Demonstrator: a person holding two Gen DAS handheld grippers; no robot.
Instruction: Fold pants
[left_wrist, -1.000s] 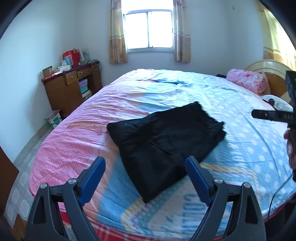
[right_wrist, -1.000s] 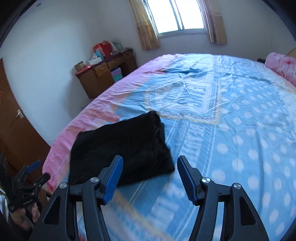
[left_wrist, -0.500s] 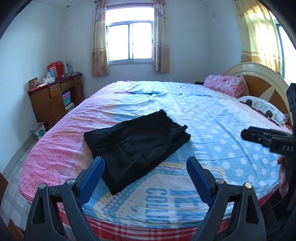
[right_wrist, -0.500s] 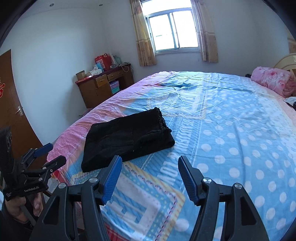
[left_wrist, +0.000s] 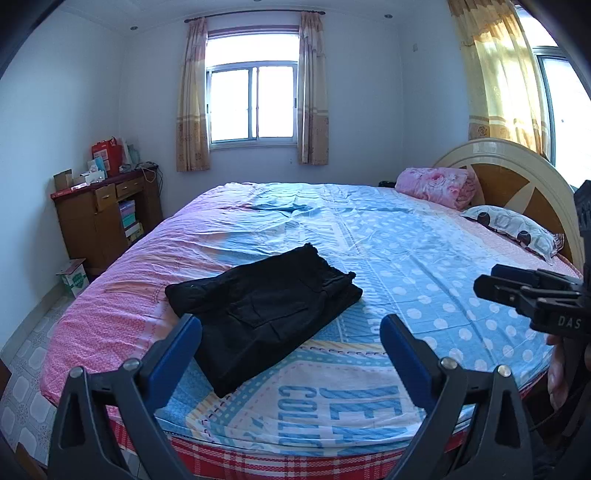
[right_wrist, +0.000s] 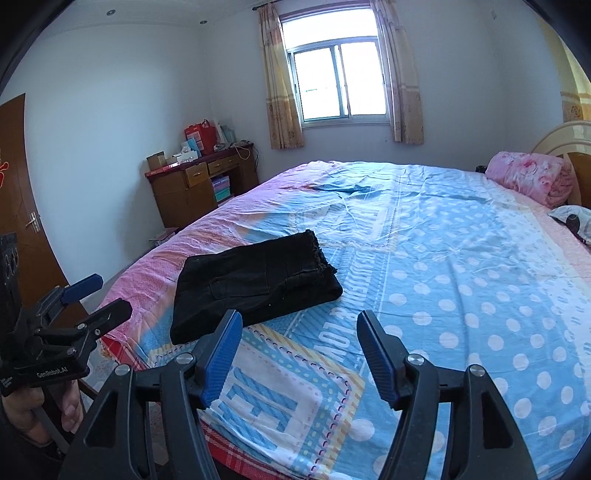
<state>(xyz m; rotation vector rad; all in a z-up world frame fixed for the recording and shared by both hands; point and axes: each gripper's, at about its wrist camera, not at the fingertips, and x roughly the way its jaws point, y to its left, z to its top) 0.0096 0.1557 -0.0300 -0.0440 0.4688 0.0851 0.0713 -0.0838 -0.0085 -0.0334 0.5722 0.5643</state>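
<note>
Black pants (left_wrist: 264, 310) lie folded into a flat rectangle on the near left part of the bed (left_wrist: 424, 258); they also show in the right wrist view (right_wrist: 255, 284). My left gripper (left_wrist: 290, 328) is open and empty, held back from the bed's near edge, apart from the pants. My right gripper (right_wrist: 299, 323) is open and empty, also off the bed's edge. Each gripper shows at the edge of the other's view, the right one (left_wrist: 524, 291) and the left one (right_wrist: 96, 299).
A rolled pink quilt (left_wrist: 439, 186) and a patterned pillow (left_wrist: 513, 227) lie by the wooden headboard (left_wrist: 517, 177). A brown desk (left_wrist: 103, 214) with boxes stands at the left wall. A cardboard box (left_wrist: 74, 277) sits on the tiled floor. A brown door (right_wrist: 22, 206) is left.
Both grippers have pulled back and up from the bed, so the folded pants look smaller and farther away. The pants have not moved. Both grippers stay open.
</note>
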